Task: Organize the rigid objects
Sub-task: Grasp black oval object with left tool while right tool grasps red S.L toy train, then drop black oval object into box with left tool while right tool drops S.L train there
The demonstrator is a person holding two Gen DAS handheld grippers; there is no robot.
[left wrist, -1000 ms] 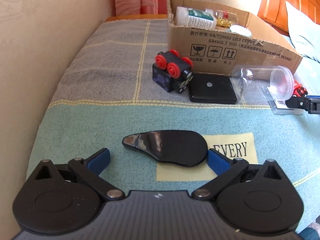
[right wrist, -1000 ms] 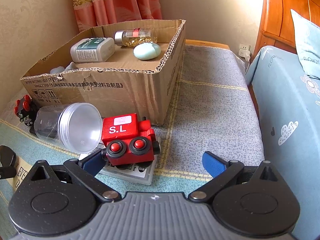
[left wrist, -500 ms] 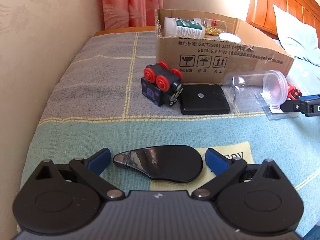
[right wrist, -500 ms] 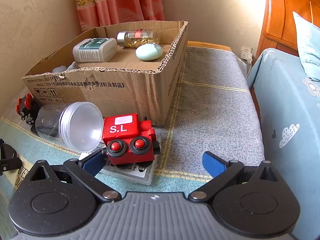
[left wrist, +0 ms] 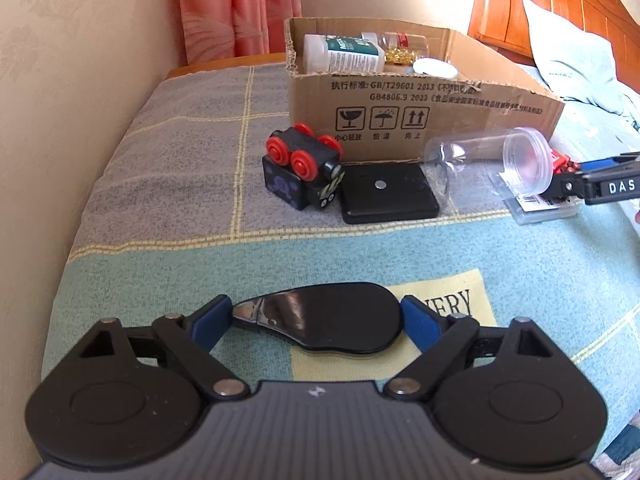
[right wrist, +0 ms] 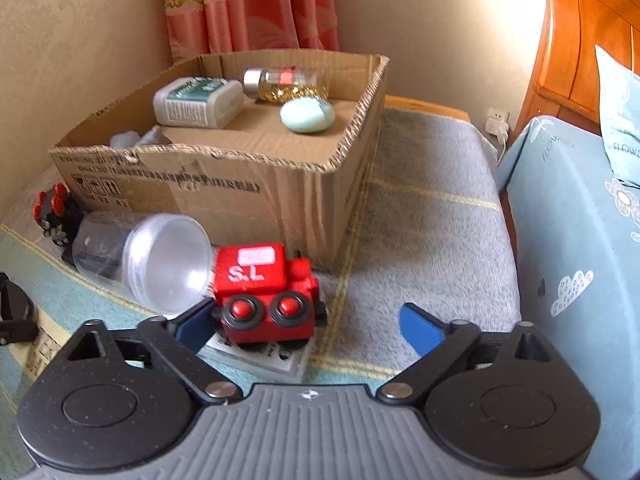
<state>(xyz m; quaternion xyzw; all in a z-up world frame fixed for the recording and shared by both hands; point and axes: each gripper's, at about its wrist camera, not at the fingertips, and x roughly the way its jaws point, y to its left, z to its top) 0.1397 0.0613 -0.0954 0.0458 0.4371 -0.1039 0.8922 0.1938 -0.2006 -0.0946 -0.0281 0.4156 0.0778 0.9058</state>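
**Where the cardboard box stands, two grippers are spread beside loose things**

While the left gripper (left wrist: 316,316) is held low over the bed cover (left wrist: 168,264), its blue fingers are spread on either side of a glossy black teardrop-shaped piece (left wrist: 320,318); whether they touch it cannot be told. This piece lies well in front of the cardboard box (left wrist: 400,116) and is seen whole only in the left wrist view. Seen only there too is a flat black square pad (left wrist: 386,192), lying just in front of the box, with a black toy train car (left wrist: 302,172) on its side touching the pad's left edge, red wheels upward.

From the right wrist view, the inside of the box (right wrist: 256,184) is seen more fully: one white bottle with a green label (right wrist: 198,102), one clear bottle of yellow capsules (right wrist: 286,84) and one pale green oval object (right wrist: 307,114) lie on its floor. The right gripper (right wrist: 308,320) is spread wide in front of the box's right corner, gripping nothing. A red toy engine marked "S.L" (right wrist: 266,296) stands on a flat clear case (right wrist: 280,358) close to the gripper's left finger, well apart from the right one. One clear plastic jar (right wrist: 148,258) lies on its side in front of the box, touching the engine's left.

In all, two toy train pieces, two bottles and one jar are counted.
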